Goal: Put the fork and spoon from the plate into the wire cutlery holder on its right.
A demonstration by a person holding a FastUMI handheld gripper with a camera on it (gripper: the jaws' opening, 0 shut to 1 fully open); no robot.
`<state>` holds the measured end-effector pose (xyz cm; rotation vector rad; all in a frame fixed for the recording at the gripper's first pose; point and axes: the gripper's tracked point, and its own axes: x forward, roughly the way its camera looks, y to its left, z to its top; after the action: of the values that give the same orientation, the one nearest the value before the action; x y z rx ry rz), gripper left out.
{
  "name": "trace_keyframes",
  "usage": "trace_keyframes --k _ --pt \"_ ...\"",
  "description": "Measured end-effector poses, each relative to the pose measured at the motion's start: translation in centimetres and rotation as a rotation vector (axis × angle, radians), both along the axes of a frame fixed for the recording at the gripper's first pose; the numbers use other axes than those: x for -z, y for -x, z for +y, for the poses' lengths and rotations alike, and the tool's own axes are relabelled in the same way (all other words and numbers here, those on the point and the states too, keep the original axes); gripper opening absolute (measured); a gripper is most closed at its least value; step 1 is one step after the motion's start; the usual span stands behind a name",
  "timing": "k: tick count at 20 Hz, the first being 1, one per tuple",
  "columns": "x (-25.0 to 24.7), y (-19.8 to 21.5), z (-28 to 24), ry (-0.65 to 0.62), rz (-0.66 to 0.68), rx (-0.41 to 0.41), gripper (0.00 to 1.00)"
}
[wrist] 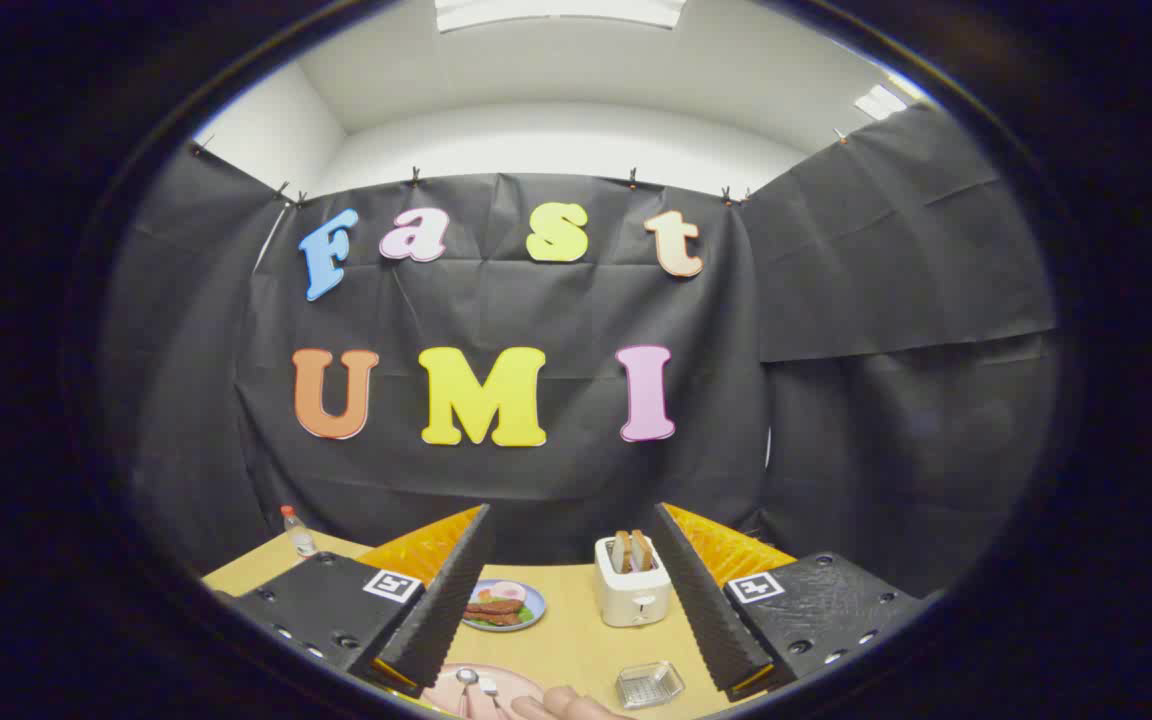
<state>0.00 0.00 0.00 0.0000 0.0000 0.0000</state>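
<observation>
On the tan wooden surface (576,640), the black ribbed tongs (568,600) hang spread wide and empty, high above everything. Beyond them stand a white toaster with two slices (633,592) and a blue plate of food (504,604). Nearest, between the fingers, lies the pink plate (526,686) with a spoon (467,679) (fork hard to make out); a hand (564,704) rests beside it, so a descent could strike it. The small wire cutlery holder (649,684) sits just right; it looks light and could tip.

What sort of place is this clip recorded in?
Probably a staged kitchen-table booth: black cloth walls around a wooden table with a toaster and a plate of food. The gripper hangs open.
</observation>
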Motion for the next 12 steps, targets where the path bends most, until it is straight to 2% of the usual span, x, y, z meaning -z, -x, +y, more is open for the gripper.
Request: trace_keyframes --k 3,12 --pt "-0.8 0.4 -0.6 -0.014 0.0 0.007 0.95" --pt "1.3 0.2 -0.8 -0.006 0.08 -0.035 0.95"
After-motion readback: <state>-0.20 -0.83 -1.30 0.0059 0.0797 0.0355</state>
